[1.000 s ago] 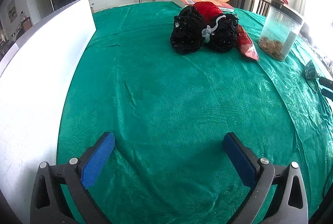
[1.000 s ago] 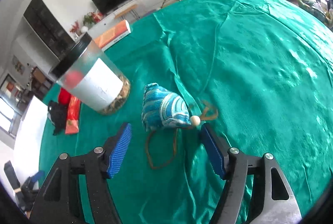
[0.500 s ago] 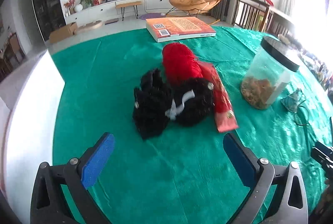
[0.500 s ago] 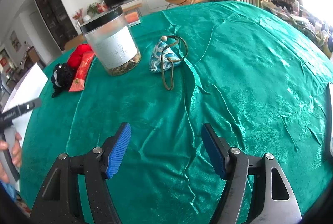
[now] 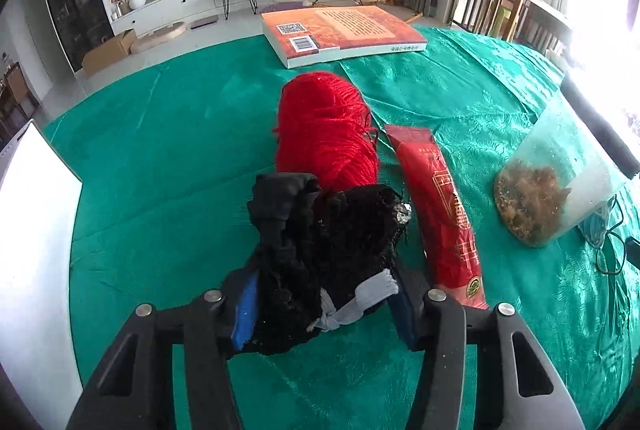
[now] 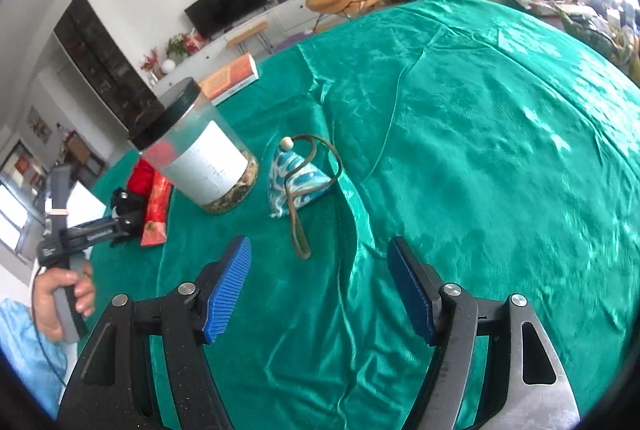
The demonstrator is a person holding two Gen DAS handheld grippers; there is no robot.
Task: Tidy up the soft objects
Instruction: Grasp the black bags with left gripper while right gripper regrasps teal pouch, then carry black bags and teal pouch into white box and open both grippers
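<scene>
The left hand-held gripper [image 5: 322, 304] has just been closing, and its blue pads now press both sides of the black bundle [image 5: 320, 250], a fuzzy dark lump tied with a grey strip [image 5: 356, 304]. So it is grasping the bundle, low at the near end, while the far end rests against the red yarn [image 5: 326, 132] on the green worktop [image 5: 160, 150]. Just right of the bundle lies a red packet [image 5: 444, 214], and farther right a clear jar [image 5: 552, 190] with dried bits in it. A book [image 5: 340, 34] sits at the far edge.

The right hand-held gripper [image 6: 320, 286] is released, with nothing between its jaws, hovering over bare cloth. The striped pouch [image 6: 296, 182] with its brown cord [image 6: 298, 230] lies beyond it, just right of the jar.

The step in hand looks like lifting the bundle away. To do it well:

1. Keep the squeeze firm; soft fabric compresses and can slip out.
2. Lift straight up before moving sideways, so loose black fibres do not drag the yarn or nudge the packet.
3. Watch the grey strip; if it catches on a finger, the bundle may twist.
4. Keep the right hand-held gripper clear of the cord until the pouch's turn.
</scene>
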